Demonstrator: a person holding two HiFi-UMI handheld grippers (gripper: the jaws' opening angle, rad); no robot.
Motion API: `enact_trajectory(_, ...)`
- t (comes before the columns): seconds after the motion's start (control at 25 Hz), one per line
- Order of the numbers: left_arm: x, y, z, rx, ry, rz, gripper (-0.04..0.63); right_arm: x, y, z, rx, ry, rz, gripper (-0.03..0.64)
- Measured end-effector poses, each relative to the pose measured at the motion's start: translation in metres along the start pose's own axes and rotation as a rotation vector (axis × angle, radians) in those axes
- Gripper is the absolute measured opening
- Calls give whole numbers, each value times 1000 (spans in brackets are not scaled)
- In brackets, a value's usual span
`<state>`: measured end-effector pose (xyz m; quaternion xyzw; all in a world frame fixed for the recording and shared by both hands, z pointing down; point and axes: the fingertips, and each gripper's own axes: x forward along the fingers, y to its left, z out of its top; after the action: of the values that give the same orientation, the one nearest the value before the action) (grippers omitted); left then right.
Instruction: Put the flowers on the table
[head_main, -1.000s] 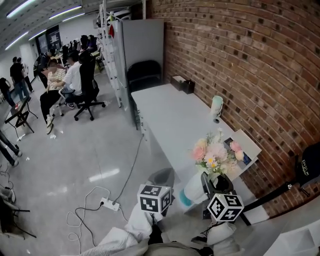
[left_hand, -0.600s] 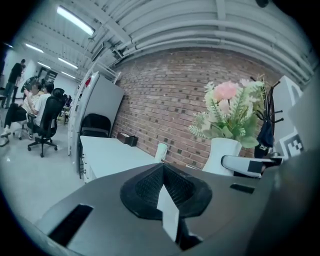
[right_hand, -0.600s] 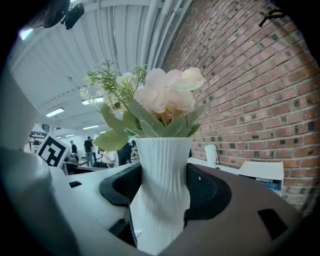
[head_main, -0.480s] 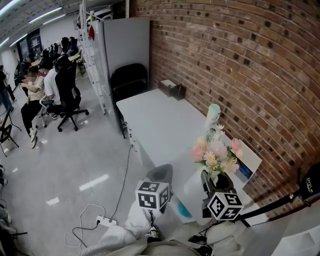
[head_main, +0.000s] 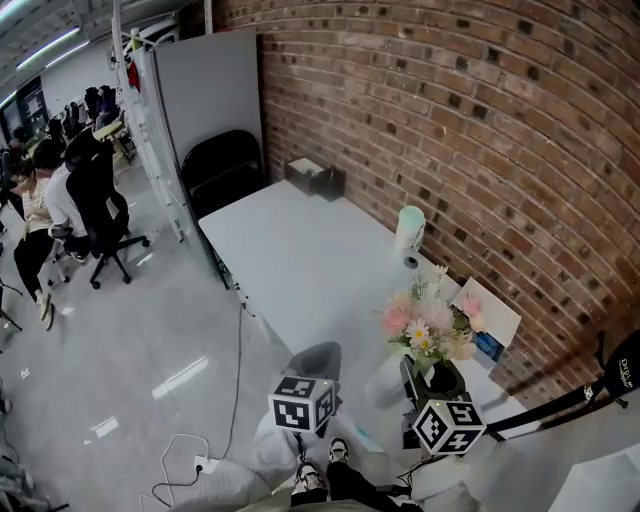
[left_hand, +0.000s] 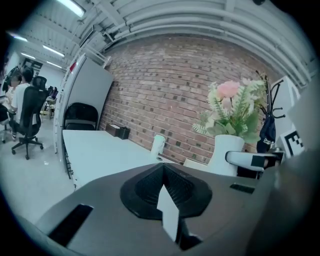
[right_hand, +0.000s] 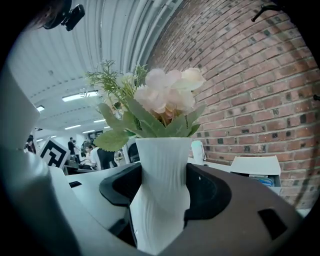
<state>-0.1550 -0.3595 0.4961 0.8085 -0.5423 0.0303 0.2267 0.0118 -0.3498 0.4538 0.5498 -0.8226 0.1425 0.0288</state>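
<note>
At far left, a person (head_main: 45, 195) sits in an office chair (head_main: 100, 205) on the open floor. My left tongs (left_hand: 166, 200) are pressed together with nothing between them, held low off the near edge of the long white desk (head_main: 290, 260). My right tongs (right_hand: 162, 200) pinch a ribbed white vase (right_hand: 162, 165) around its middle. The vase stands upright and carries the flowers (head_main: 430, 318), pink and cream blooms with green leaves. The bunch is over the near end of the desk; I cannot tell whether the vase's base touches it. Farther along the desk stand a pale tumbler (head_main: 410, 228) and a dark box (head_main: 315, 178). The brick wall (head_main: 460, 110) runs along the desk's right side.
</note>
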Motion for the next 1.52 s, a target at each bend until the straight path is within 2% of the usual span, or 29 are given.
enact_trajectory(0.36, 43, 2, 11, 22, 27, -22, 8, 39, -22, 16, 10, -13, -13, 276)
enact_trajectory(0.68, 85, 8, 14, 17, 59, -52, 8, 70, -53, 16, -16, 12, -62, 276)
enact_trajectory(1.0, 149, 12, 15, 59, 116, -101, 8, 124, -99, 25, -78, 9, -84, 276)
enact_trajectory(1.2, 194, 6, 27, 99, 121, -136, 8, 155, -131, 28, -92, -3, -102, 276)
enact_trajectory(1.52, 254, -8, 28, 99, 142, -172, 8, 201, -177, 18, -56, 1, -136, 276)
